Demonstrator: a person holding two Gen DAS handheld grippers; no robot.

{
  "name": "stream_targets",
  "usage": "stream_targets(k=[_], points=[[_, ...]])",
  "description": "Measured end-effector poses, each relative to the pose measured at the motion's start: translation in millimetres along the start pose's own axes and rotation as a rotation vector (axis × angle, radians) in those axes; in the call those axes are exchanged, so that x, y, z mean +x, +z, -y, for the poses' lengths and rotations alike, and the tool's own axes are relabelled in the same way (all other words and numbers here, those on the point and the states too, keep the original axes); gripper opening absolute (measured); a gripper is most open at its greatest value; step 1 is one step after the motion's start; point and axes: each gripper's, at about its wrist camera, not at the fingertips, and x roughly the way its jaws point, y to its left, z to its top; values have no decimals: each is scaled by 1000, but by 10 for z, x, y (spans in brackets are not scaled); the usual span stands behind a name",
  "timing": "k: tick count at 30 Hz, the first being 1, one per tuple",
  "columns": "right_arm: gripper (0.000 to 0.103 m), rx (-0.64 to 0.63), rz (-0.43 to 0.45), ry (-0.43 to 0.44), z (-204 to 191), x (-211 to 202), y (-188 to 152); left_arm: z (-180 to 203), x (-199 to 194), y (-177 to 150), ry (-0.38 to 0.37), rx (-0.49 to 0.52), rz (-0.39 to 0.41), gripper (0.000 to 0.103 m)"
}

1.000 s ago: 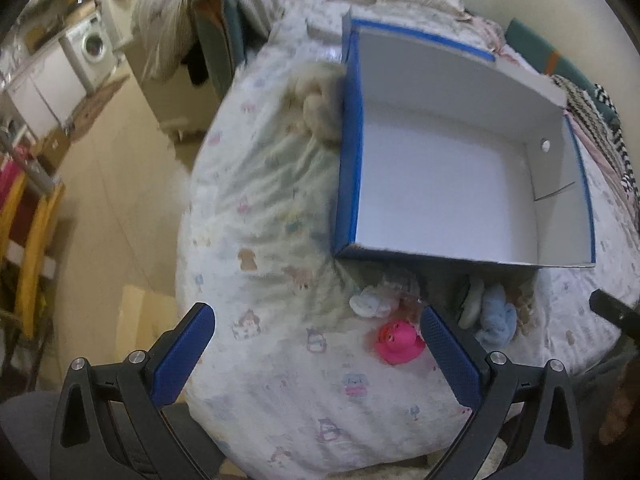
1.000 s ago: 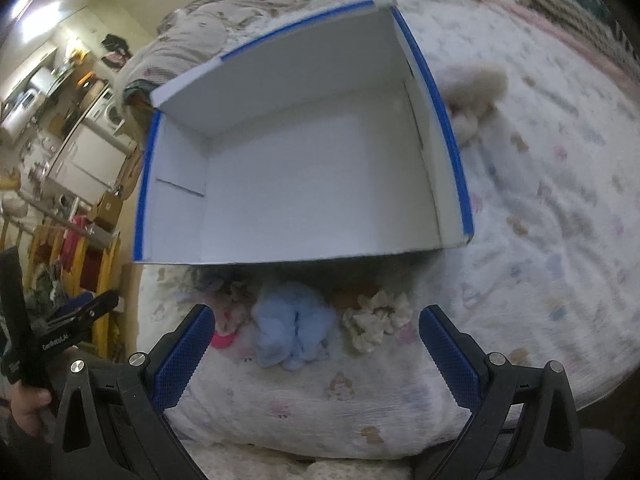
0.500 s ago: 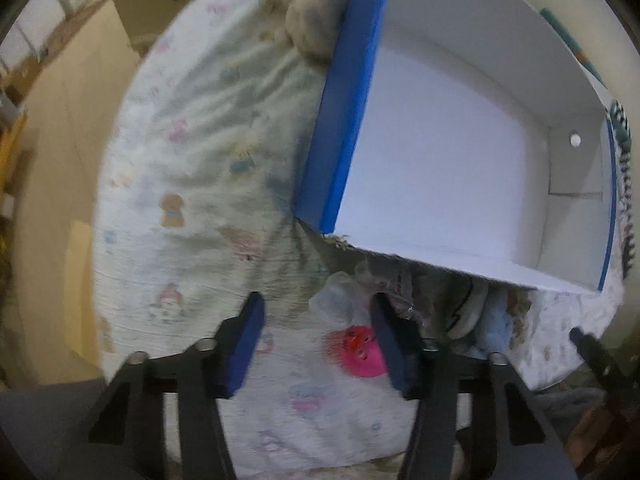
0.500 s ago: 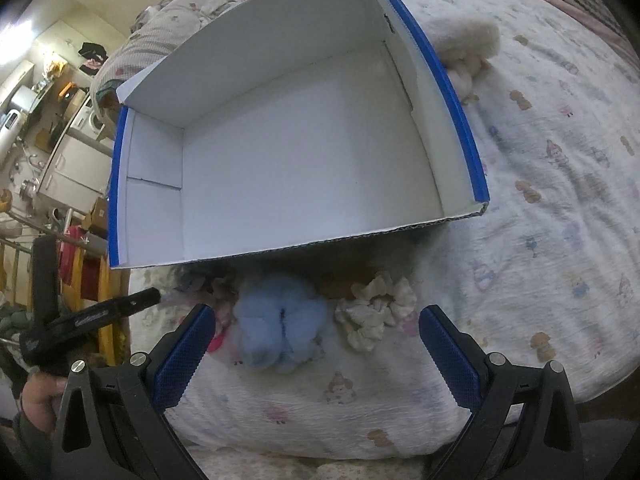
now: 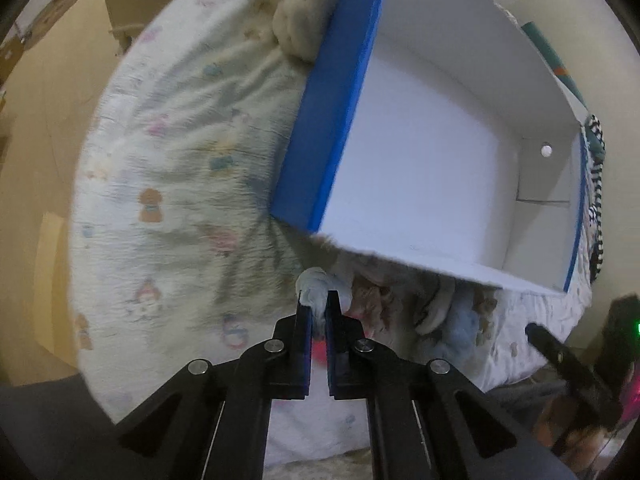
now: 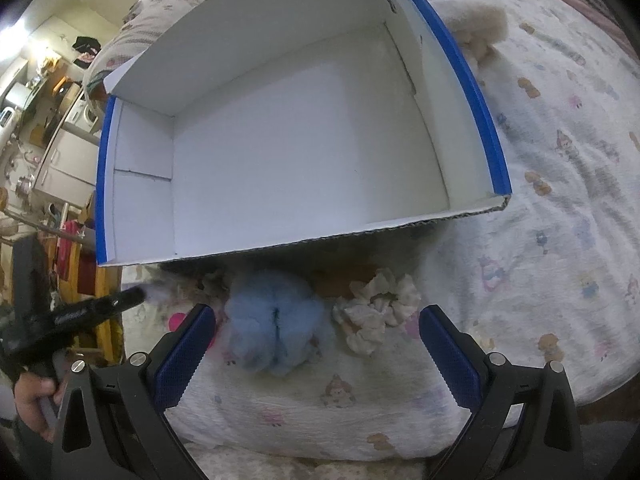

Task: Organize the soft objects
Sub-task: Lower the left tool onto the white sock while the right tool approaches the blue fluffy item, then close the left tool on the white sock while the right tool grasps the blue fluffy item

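A blue and white cardboard box (image 5: 424,184) lies open and empty on the bed; it also shows in the right wrist view (image 6: 288,148). Small soft things lie in front of its near wall. My left gripper (image 5: 319,300) is shut on a small pale white soft piece (image 5: 316,286). A pink toy (image 5: 318,350) lies under its jaws. My right gripper (image 6: 316,332) is open and empty, its jaws either side of a fluffy light blue soft piece (image 6: 272,324), with a cream scrunchie (image 6: 376,312) to the right of it.
A beige plush (image 5: 298,36) rests against the box's outer left wall, also seen in the right wrist view (image 6: 478,28). The patterned bedsheet (image 6: 560,184) spreads around the box. The bed's edge drops to the floor (image 5: 36,128) on the left.
My left gripper has moved forward and down to the soft things by the box and closed on the pale white piece. My right gripper has come closer to the light blue piece, still open.
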Motion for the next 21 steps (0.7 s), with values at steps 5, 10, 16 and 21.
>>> stream_targets(k=[5,10,16,21], points=[[103,14,-20,63,-2,27,-7,-73,-257,-221,24,49,22,5],[89,13,-85,145,-80,152,-63,-25,-460,-433,92,112,97,5],[82,28,-171,112,-144,427,-113,39,-330,-406,116,126,112,5],[81,52,-226,107,-219,704,-183,95,-317,-387,129,147,136,5]])
